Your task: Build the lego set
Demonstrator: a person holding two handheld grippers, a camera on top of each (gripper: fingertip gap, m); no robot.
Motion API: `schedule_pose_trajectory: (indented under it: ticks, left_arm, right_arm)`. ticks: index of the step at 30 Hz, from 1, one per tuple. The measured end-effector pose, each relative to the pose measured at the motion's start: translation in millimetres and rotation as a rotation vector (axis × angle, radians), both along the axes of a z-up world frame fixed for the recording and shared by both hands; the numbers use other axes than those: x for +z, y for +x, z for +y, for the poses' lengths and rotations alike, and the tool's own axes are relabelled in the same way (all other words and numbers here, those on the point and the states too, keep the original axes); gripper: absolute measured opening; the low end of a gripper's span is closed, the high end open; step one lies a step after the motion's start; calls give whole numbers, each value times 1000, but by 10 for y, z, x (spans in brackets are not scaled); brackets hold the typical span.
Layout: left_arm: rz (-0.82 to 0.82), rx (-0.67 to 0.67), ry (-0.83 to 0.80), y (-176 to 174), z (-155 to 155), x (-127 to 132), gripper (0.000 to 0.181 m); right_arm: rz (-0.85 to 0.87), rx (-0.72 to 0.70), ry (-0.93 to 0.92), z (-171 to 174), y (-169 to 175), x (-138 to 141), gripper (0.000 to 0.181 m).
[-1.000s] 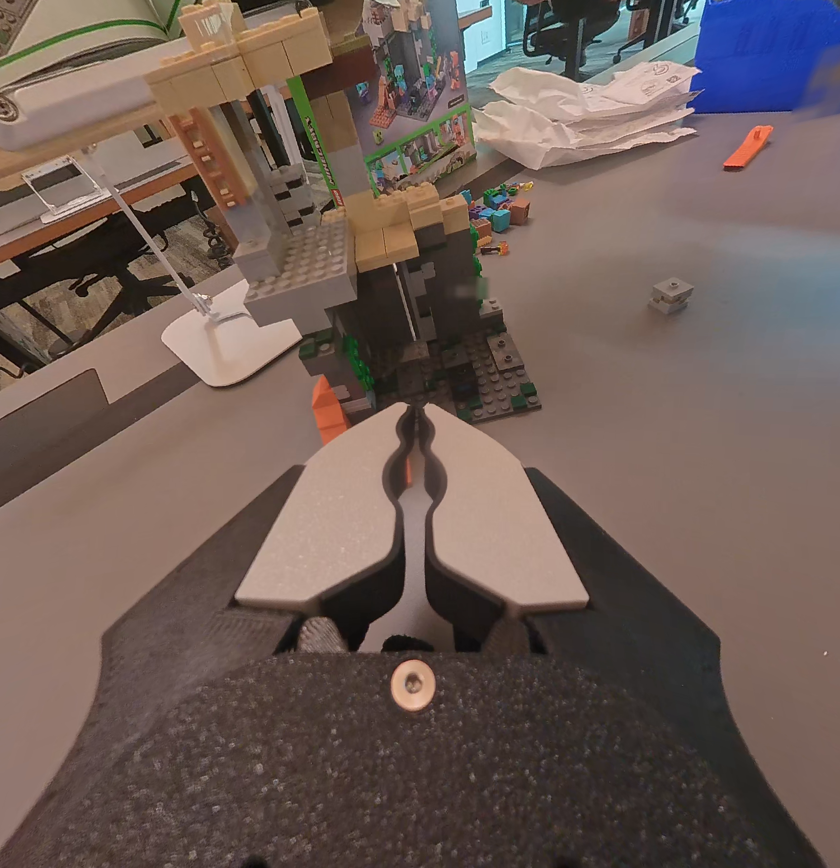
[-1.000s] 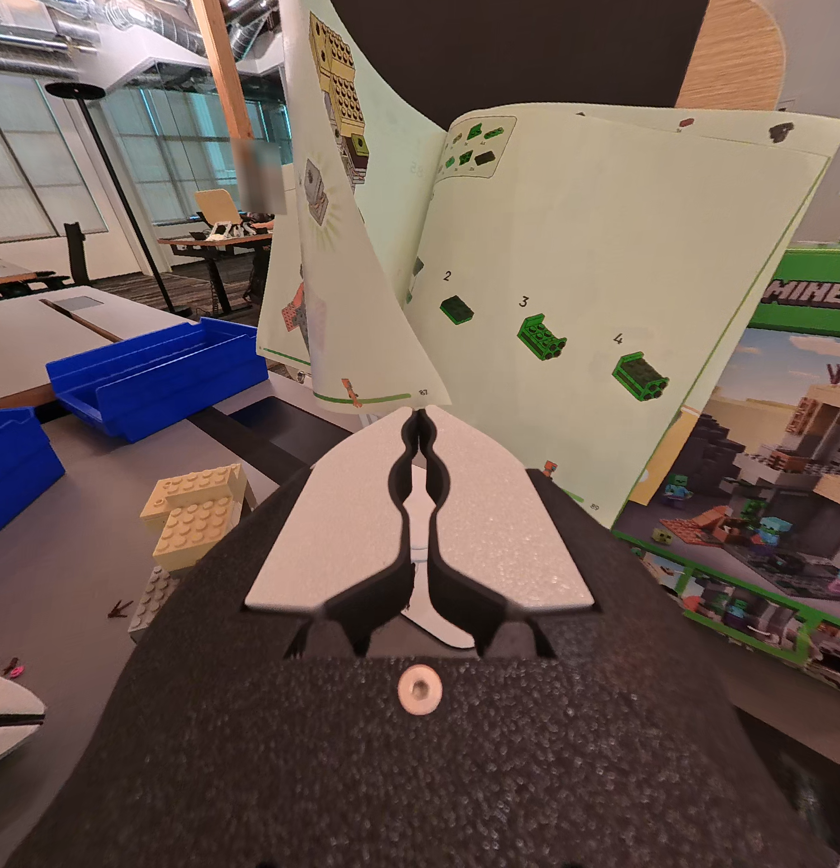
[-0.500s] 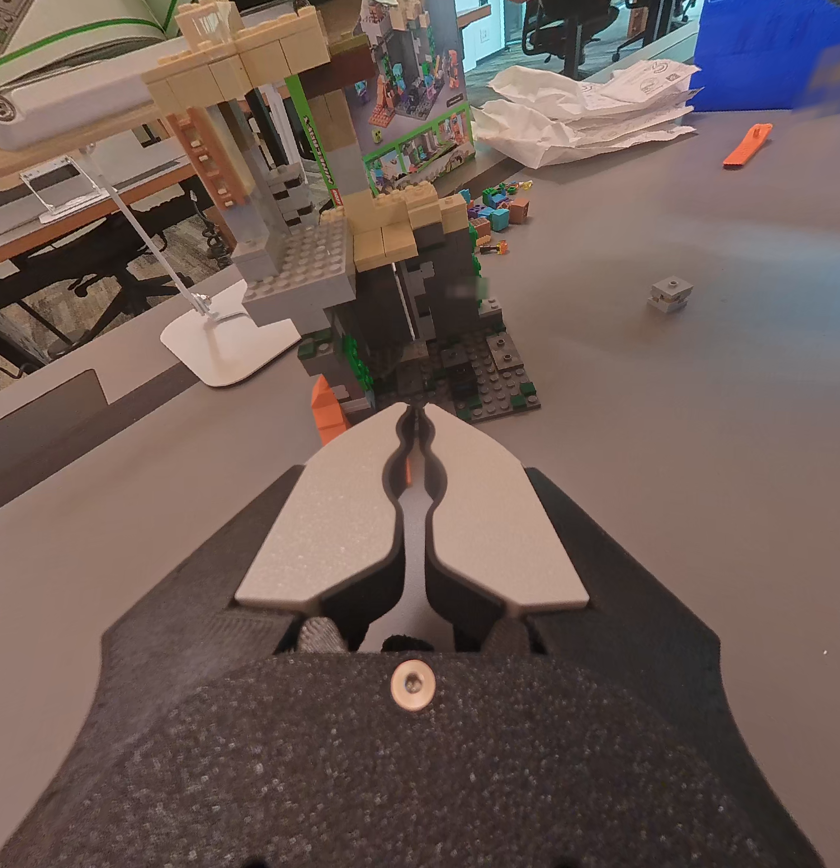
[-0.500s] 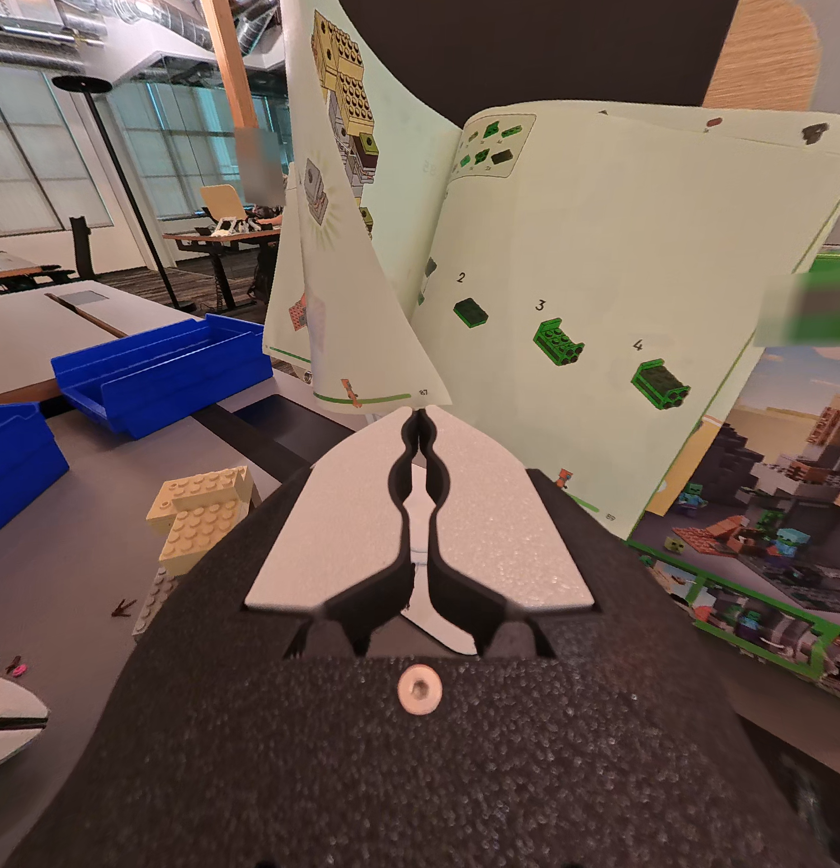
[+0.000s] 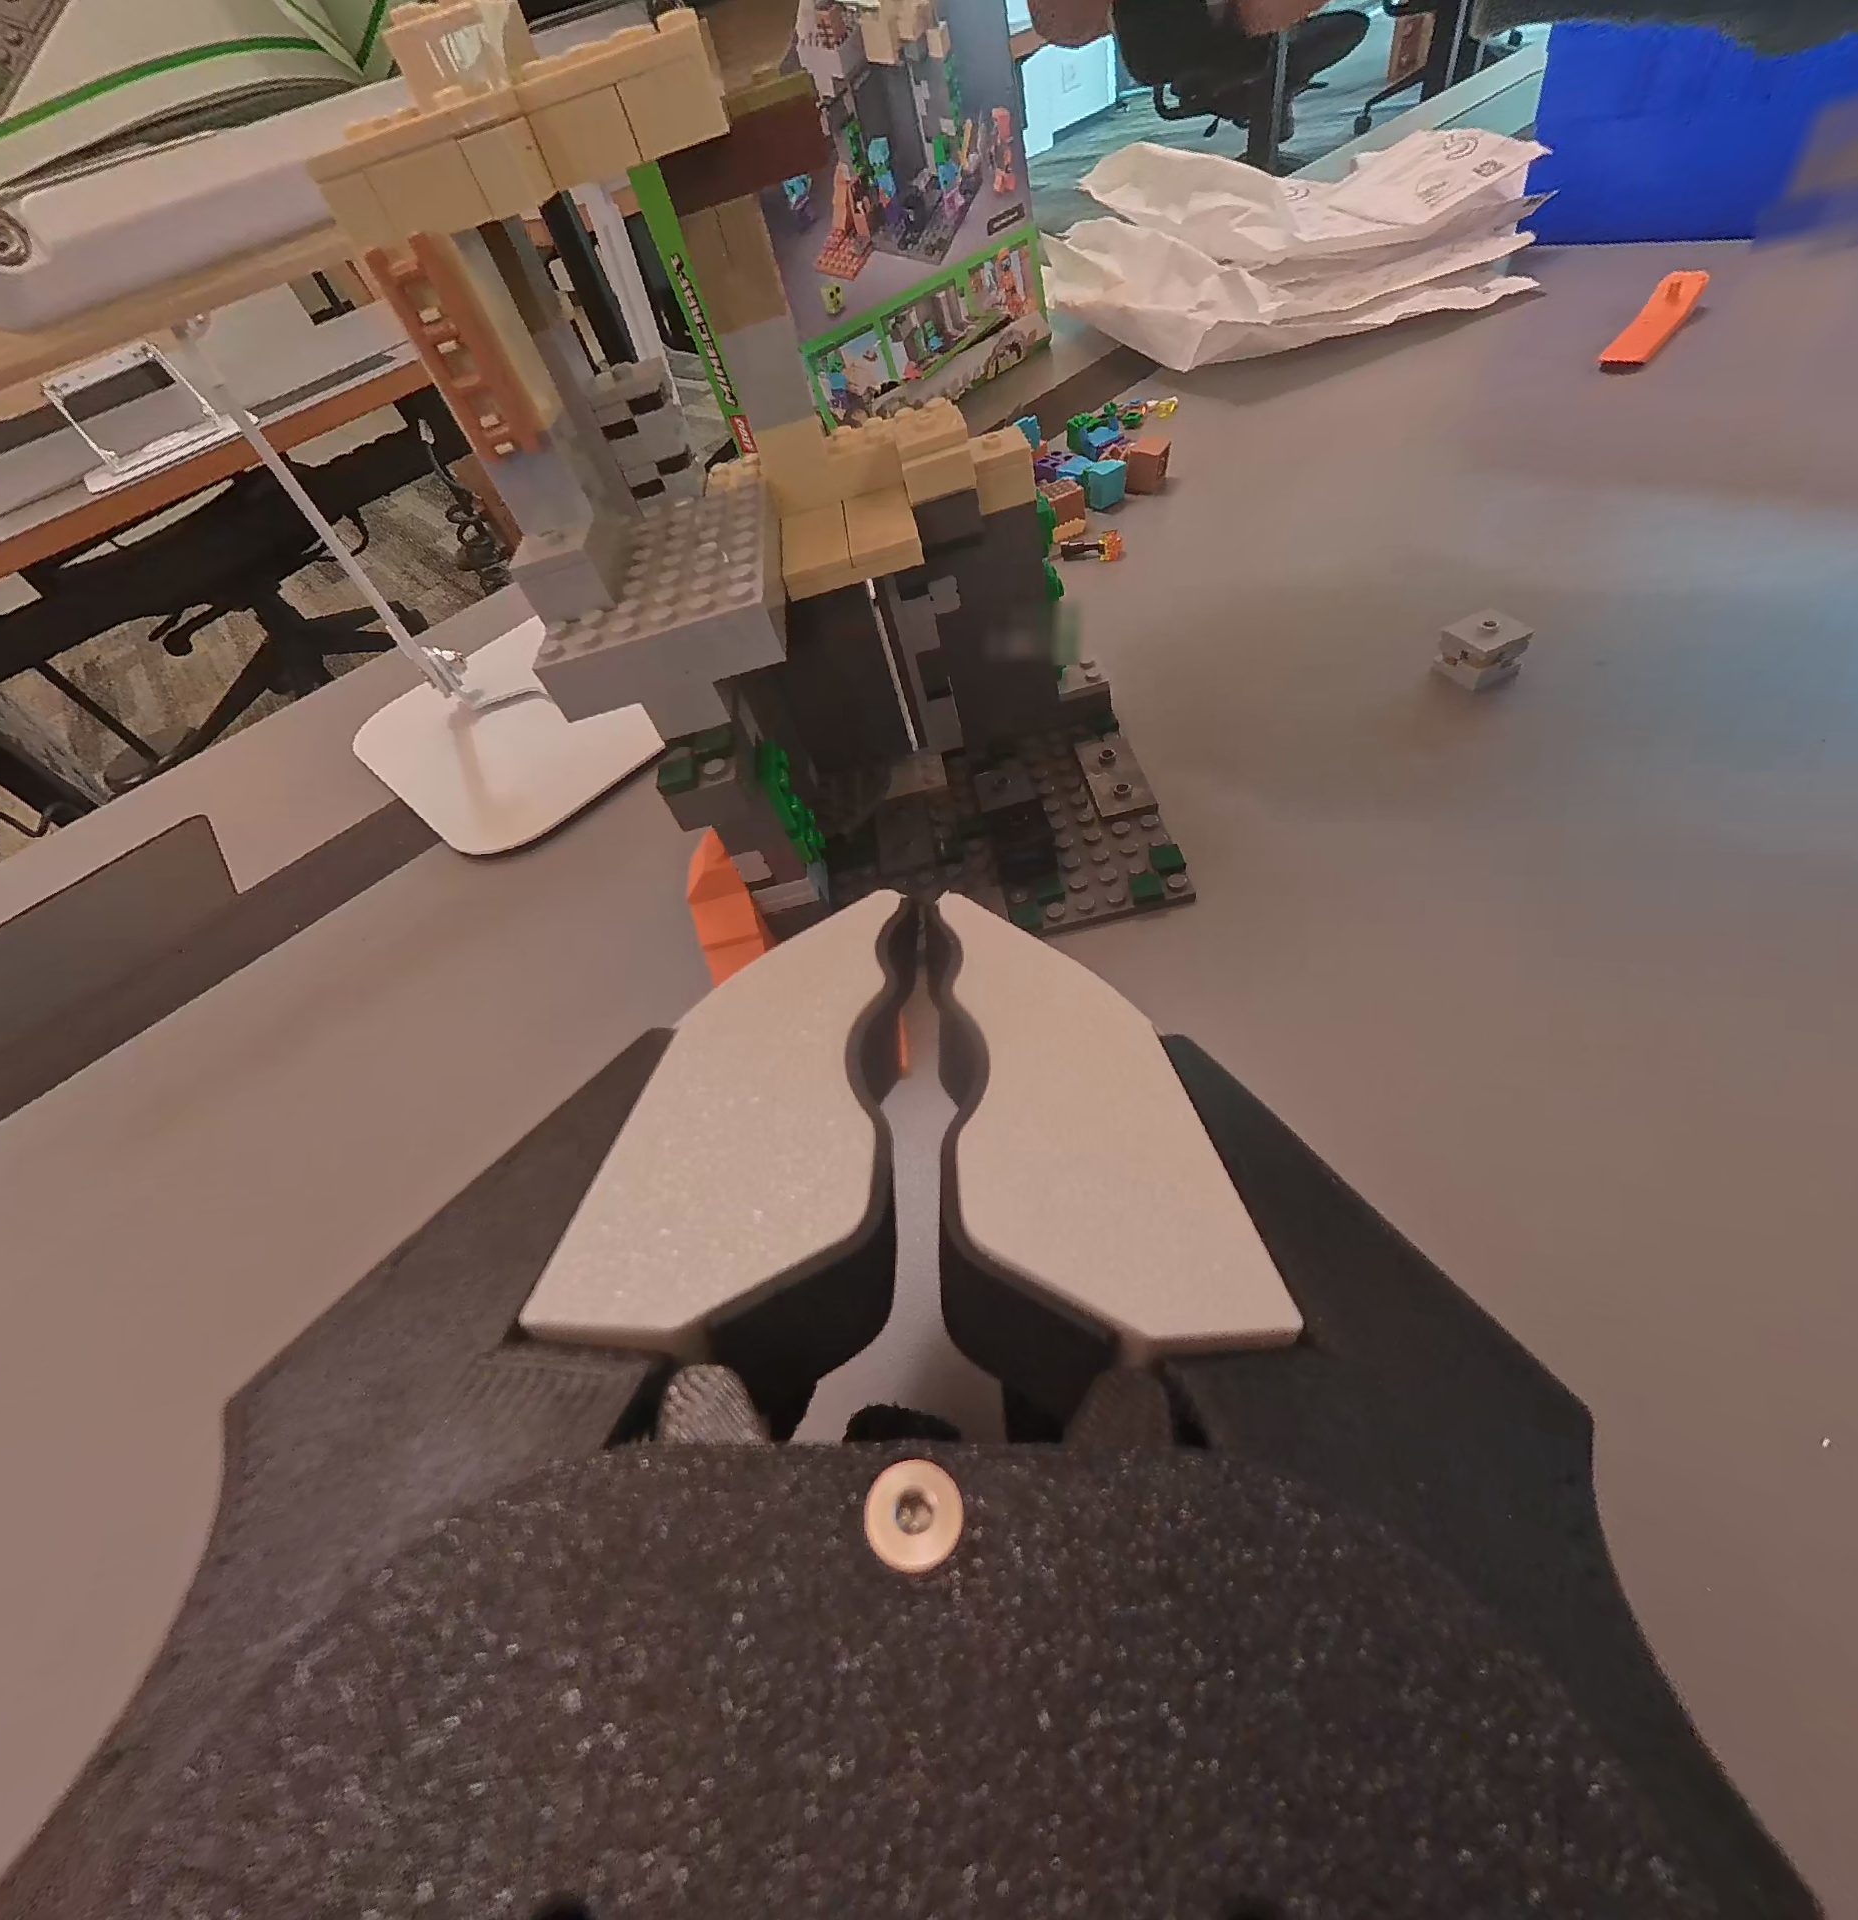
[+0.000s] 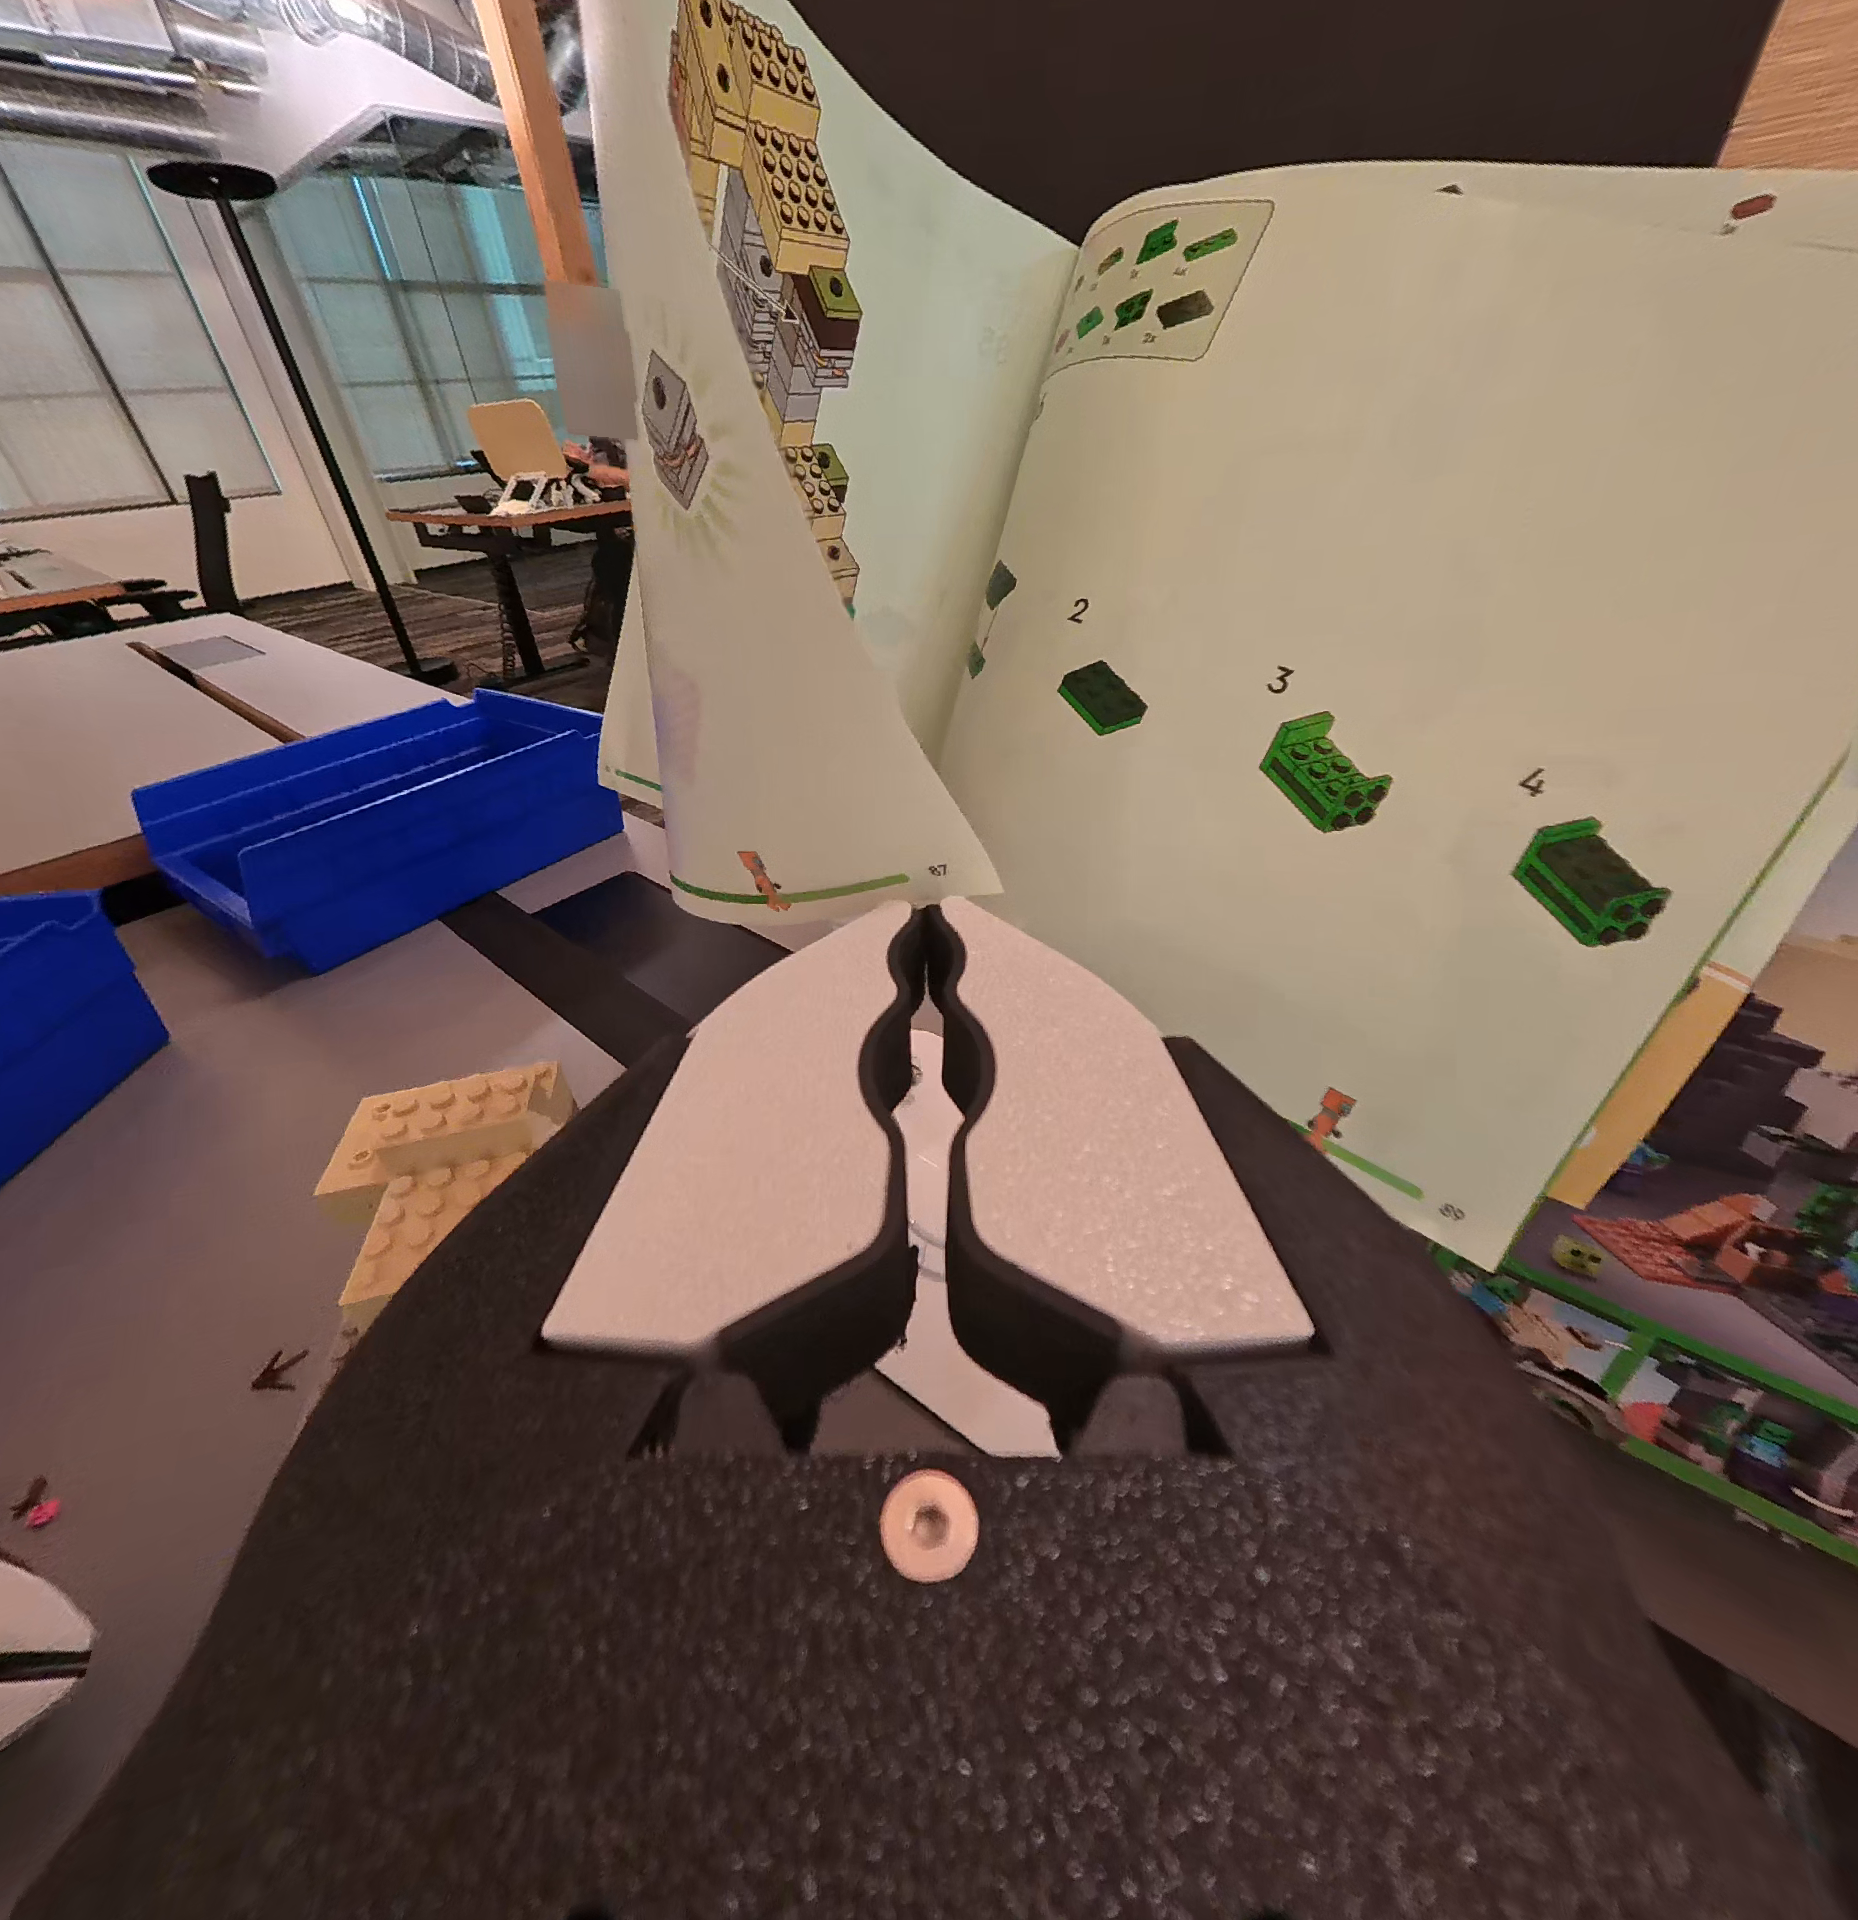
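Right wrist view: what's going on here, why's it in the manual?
The right gripper is shut on the lower corner of a page of the instruction booklet, holding it lifted partway through a turn. The left gripper is shut and empty, low over the grey table just in front of the half-built lego model. Loose pieces and a small grey block lie untouched on the table.
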State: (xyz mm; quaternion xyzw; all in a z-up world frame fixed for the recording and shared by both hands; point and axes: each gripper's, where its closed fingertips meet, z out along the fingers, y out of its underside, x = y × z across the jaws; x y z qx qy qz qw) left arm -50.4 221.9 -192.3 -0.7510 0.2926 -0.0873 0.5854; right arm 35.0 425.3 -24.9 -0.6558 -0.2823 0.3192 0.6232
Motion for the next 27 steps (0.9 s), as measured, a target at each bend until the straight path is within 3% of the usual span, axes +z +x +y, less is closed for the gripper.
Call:
schedule_pose_trajectory:
  ticks: [17,27]
  left_arm:
    - [3,-2,-1,2,-3,-4,1]
    - [7,-3,-1,3,-5,-9,1]
  right_arm:
    - [-8,5,3,-5,-76,10,0]
    - [26,-68,-30,72,275,-47,0]
